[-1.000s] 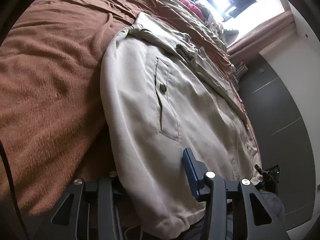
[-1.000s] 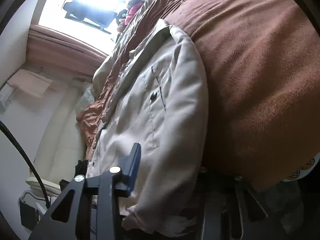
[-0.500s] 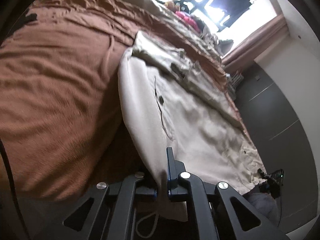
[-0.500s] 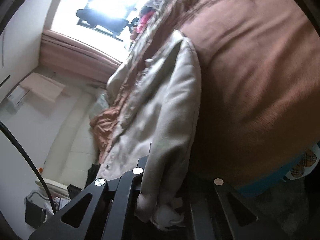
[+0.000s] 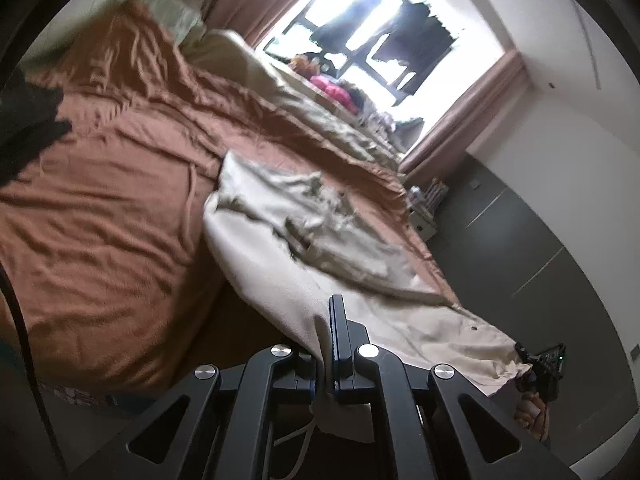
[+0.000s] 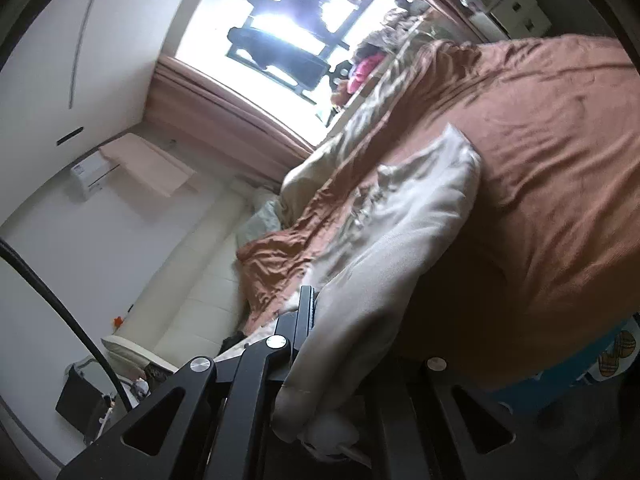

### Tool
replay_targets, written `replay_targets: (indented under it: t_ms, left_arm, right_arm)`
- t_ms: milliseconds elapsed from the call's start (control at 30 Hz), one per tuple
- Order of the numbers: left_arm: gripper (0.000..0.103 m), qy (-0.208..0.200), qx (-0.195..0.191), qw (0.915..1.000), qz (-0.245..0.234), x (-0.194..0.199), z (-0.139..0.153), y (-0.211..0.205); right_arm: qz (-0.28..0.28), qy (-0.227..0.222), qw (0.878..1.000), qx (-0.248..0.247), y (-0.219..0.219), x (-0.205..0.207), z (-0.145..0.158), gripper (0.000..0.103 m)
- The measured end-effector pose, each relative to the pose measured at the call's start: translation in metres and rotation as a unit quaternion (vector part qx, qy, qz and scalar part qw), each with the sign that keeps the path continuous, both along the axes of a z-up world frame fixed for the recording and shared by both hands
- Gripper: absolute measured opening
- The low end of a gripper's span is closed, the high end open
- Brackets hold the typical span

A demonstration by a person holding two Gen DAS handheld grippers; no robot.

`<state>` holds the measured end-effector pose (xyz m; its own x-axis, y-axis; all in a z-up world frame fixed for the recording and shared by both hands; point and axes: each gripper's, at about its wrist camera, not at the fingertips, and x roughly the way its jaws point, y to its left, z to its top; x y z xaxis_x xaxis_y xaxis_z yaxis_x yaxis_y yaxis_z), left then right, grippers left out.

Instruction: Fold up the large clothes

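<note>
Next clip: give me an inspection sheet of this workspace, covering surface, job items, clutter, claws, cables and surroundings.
Surface: bed with a wrinkled brown blanket.
Job's things: beige jacket, rumpled, its near hem raised off the bed.
Clutter: black garment at the blanket's edge; pile of clothes by the window.
Claws: left claw shut on the jacket hem; right claw shut on the jacket's other corner.
Cables: one black cable crosses the right wrist view, another the left wrist view.
Surroundings: bright window with pink curtains; dark wardrobe; white walls.
</note>
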<state>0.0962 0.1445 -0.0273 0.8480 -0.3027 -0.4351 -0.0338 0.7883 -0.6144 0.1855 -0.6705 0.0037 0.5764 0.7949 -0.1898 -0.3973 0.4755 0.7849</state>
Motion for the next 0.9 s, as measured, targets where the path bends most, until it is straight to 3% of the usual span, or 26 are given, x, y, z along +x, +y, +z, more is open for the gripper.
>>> replay_targets:
  t_ms: [367, 533, 700, 900]
  left_arm:
    - [0.004, -0.070, 0.011, 0.9974, 0.011, -0.057, 0.064, 0.000]
    - [0.004, -0.086, 0.005, 0.9961, 0.016, -0.076, 0.074, 0.000]
    - [0.004, -0.083, 0.010, 0.9963, 0.021, -0.065, 0.072, 0.004]
    - [0.004, -0.082, 0.006, 0.9963, 0.025, -0.024, 0.079, 0.014]
  right_arm:
    - [-0.013, -0.041, 0.999, 0.003, -0.017, -0.055, 0.014, 0.001]
    - [-0.027, -0.048, 0.998, 0.004, -0.019, -0.060, 0.013, 0.001]
    - [-0.033, -0.050, 0.998, -0.019, -0.012, -0.042, 0.012, 0.001]
    - [-0.042, -0.051, 0.997, -0.032, -0.005, -0.013, 0.033, 0.001]
